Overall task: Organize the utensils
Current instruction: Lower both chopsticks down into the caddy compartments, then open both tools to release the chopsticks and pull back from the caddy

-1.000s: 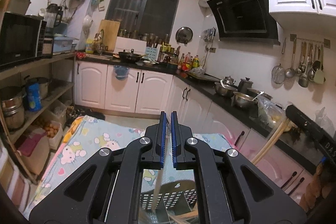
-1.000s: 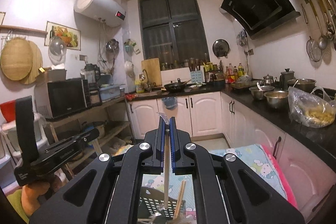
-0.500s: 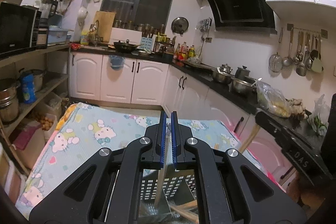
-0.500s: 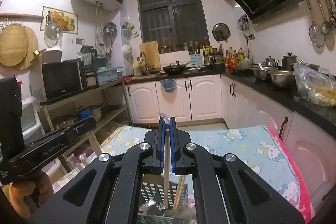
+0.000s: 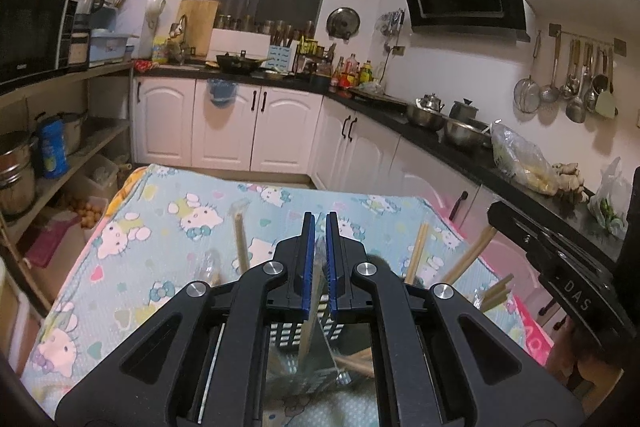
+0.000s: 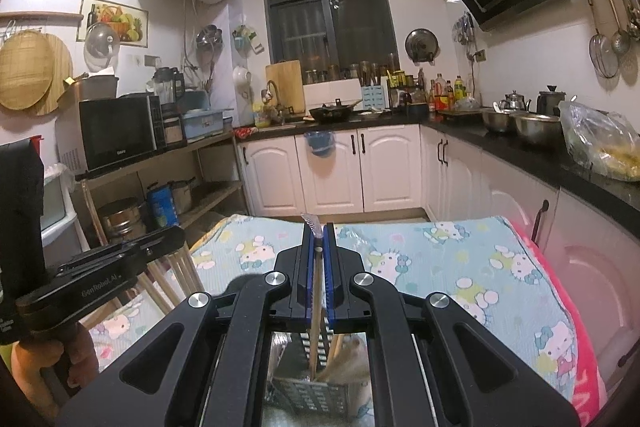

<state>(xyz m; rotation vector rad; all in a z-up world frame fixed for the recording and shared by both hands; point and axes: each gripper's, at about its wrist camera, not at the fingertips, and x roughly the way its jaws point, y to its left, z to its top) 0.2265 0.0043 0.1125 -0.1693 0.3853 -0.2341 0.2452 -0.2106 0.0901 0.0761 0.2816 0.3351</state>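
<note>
My left gripper (image 5: 317, 227) is shut on a wrapped pair of chopsticks (image 5: 310, 319) that points down into a black perforated utensil basket (image 5: 286, 335) below the fingers. My right gripper (image 6: 318, 233) is shut on another wrapped chopstick pair (image 6: 316, 303), its wrapper tip sticking up between the pads, its lower end in the same basket (image 6: 316, 395). More wooden chopsticks (image 5: 416, 251) stick up around the basket on the Hello Kitty cloth table (image 5: 160, 227). The right gripper body (image 5: 560, 275) shows in the left wrist view, the left one (image 6: 100, 275) in the right wrist view.
Several loose chopsticks (image 6: 180, 271) lean at the left. A pink chair (image 6: 592, 267) stands right of the table. White cabinets and a black counter with steel bowls (image 5: 460, 129) run along the right. A shelf with pots and a microwave (image 6: 116, 131) stands at the left.
Both grippers have tipped downward, so the table and basket fill more of each view. The held chopsticks have sunk lower into the basket. Both stay shut.
</note>
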